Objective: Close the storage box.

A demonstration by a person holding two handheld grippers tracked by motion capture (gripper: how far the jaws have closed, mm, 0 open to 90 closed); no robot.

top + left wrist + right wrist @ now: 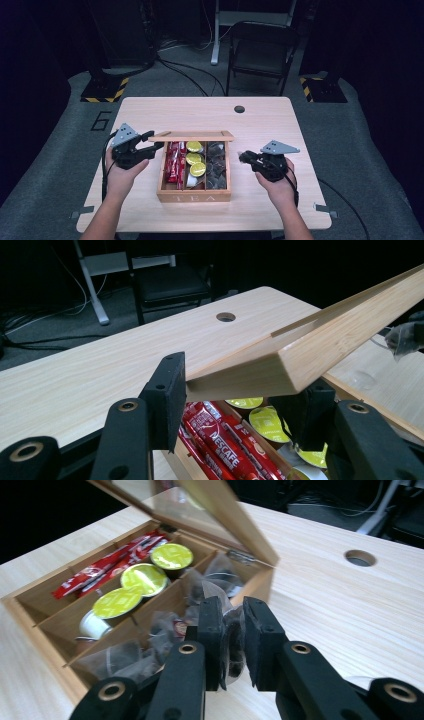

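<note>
Left gripper point(235, 390) pinches hinged wooden lid point(320, 340) of wooden tea box point(194, 196), propping it up. Right gripper point(232, 645) pinches dark clear-wrapped tea sachet point(233, 650), just right of box. Step: sachet out; next, carry clear w/o snagging lid.

Open tea box point(194, 196) on the surface point(260, 120), a gripper at either side.
Inside, left to right: sachets point(174, 161), capsules point(195, 160), tea bags point(216, 164). Left gripper point(152, 141) clamps the raised lid point(191, 135); right gripper point(245, 156) pinches one tea bag point(233, 645) beside the box.
</note>
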